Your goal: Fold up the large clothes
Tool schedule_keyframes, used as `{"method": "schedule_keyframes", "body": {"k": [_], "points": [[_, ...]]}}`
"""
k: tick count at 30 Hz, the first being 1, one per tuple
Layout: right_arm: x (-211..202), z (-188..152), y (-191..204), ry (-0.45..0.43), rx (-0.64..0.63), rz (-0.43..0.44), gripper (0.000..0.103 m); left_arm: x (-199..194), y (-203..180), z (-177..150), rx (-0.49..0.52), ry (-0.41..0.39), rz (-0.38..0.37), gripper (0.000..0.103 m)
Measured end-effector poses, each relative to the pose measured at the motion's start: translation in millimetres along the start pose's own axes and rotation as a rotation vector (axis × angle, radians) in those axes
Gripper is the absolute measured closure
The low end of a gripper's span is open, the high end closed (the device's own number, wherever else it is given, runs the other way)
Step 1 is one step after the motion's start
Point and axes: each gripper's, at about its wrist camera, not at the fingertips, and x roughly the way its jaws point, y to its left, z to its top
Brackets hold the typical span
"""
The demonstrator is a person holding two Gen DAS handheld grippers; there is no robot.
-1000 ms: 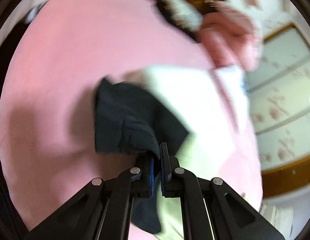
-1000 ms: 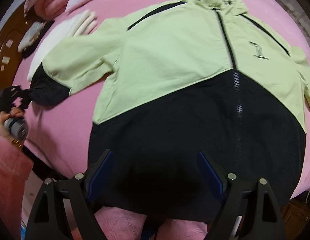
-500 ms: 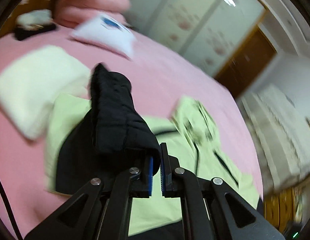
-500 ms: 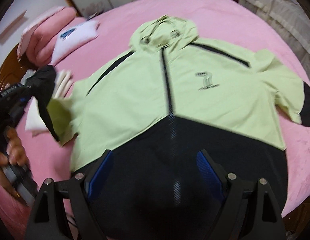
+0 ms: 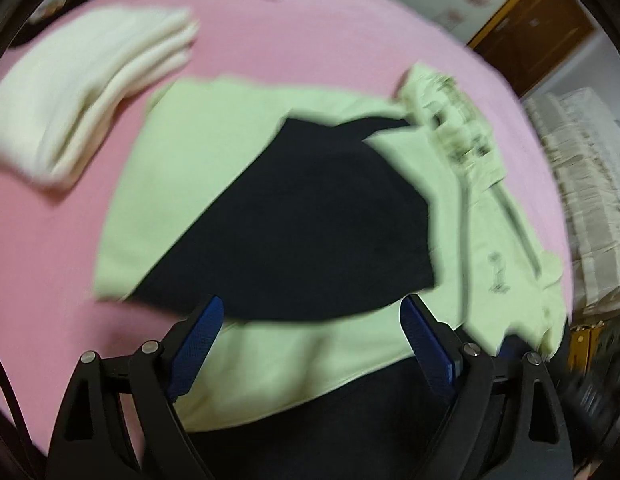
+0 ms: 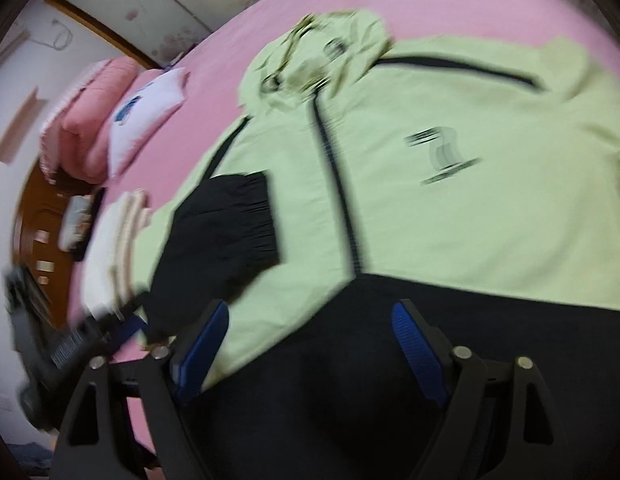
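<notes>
Black sleeve cuff lies folded across the green jacket on pink bed.

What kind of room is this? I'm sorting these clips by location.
Most likely a bedroom. The jacket lies spread on a bed with a pink bedspread; a white pillow and a folded pink quilt sit at its head, and floral-panelled wardrobe doors stand behind.
</notes>
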Motion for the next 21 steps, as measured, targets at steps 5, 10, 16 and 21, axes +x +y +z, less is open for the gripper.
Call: {"method": "schedule_keyframes", "body": {"k": [5,10,16,21], "points": [[61,7,26,0.074,0.109,0.080,0.050,29,54,-19,-0.080,0.169,-0.002,0.014],[112,19,43,0.072,0.189,0.063,0.078,54,69,-26,-0.087,0.185,-0.011,0.014],[105,49,69,-0.051,0.142,0.126,0.100,65,54,-10,0.007,0.135,0.049,0.014],[33,80,90,-0.275,0.052,0.129,0.100,59,60,-3,-0.015,0.100,0.055,0.014]]}}
